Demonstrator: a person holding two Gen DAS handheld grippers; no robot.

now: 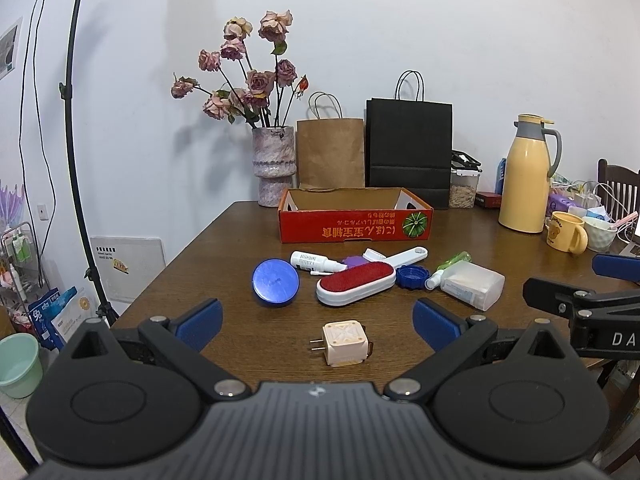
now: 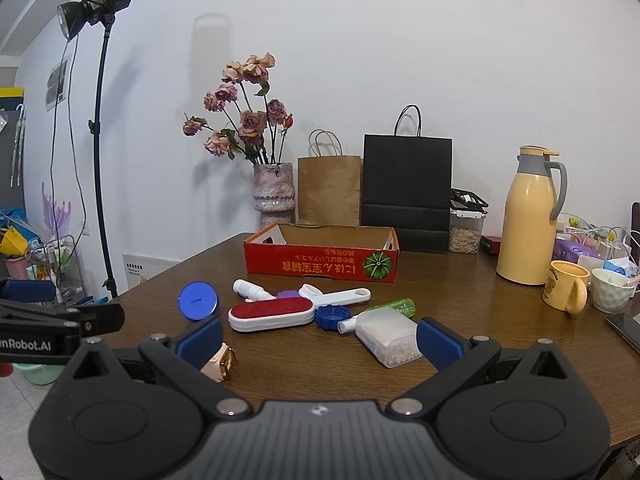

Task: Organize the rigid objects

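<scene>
A red cardboard box [image 1: 356, 229] [image 2: 320, 266] stands open at the table's back. In front of it lie a blue round lid [image 1: 275, 281] [image 2: 198, 301], a white bottle [image 1: 314, 261], a red-and-white lint brush [image 1: 356, 283] [image 2: 271, 313], a white scoop [image 1: 404, 257], a blue cap [image 1: 412, 276], a green spray bottle [image 2: 394, 307] and a frosted plastic case [image 1: 474, 285] [image 2: 390, 336]. A cream plug adapter [image 1: 346, 344] [image 2: 219, 362] lies nearest. My left gripper [image 1: 318, 322] is open just above and behind the adapter. My right gripper [image 2: 320, 338] is open, the frosted case near its right finger.
A flower vase [image 1: 274, 164], brown and black paper bags [image 1: 408, 148], a food jar, a yellow thermos [image 1: 528, 176] and a yellow mug [image 1: 568, 232] line the back and right of the wooden table [image 1: 224, 248]. A light stand [image 1: 76, 140] rises at left.
</scene>
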